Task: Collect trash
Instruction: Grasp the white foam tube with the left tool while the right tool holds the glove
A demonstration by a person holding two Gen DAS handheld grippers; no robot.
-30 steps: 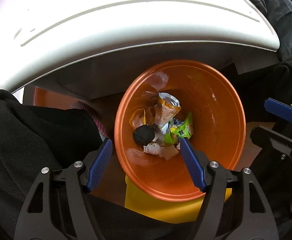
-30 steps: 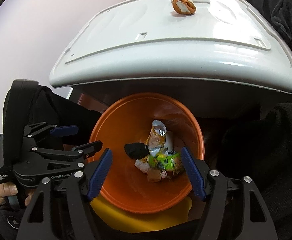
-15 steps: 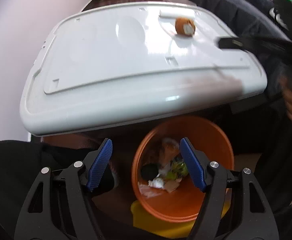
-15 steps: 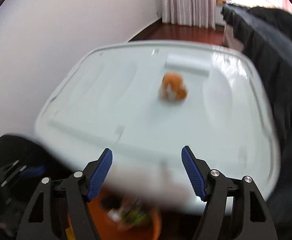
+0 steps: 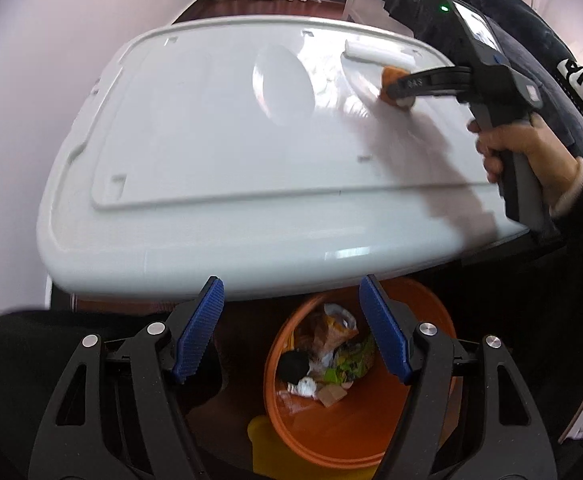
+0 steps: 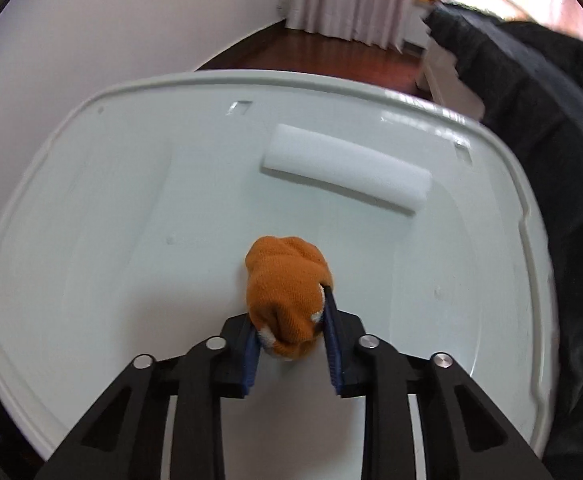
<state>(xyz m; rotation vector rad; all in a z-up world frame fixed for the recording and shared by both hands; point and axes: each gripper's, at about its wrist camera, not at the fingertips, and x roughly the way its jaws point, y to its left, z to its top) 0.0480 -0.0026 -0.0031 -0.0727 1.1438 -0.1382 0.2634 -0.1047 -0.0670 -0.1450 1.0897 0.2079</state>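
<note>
An orange balled-up sock (image 6: 287, 296) lies on the white table (image 6: 91, 240). My right gripper (image 6: 291, 320) is shut on the sock, its blue pads pressing both sides. The left wrist view shows the same sock (image 5: 391, 80) under the right gripper's fingers at the table's far right. My left gripper (image 5: 291, 328) is open and empty, held above the orange bin (image 5: 371, 432) below the table's near edge. The bin holds wrappers, crumpled paper and a black lump (image 5: 293, 364).
A white foam block (image 6: 347, 172) lies on the table beyond the sock. Dark clothing (image 6: 551, 100) hangs along the table's right side. A yellow object (image 5: 267, 444) sits under the bin. A white wall stands to the left.
My right gripper rose from the bin, moved out over the table and closed on the orange sock. My left gripper pulled back and up from the bin.
</note>
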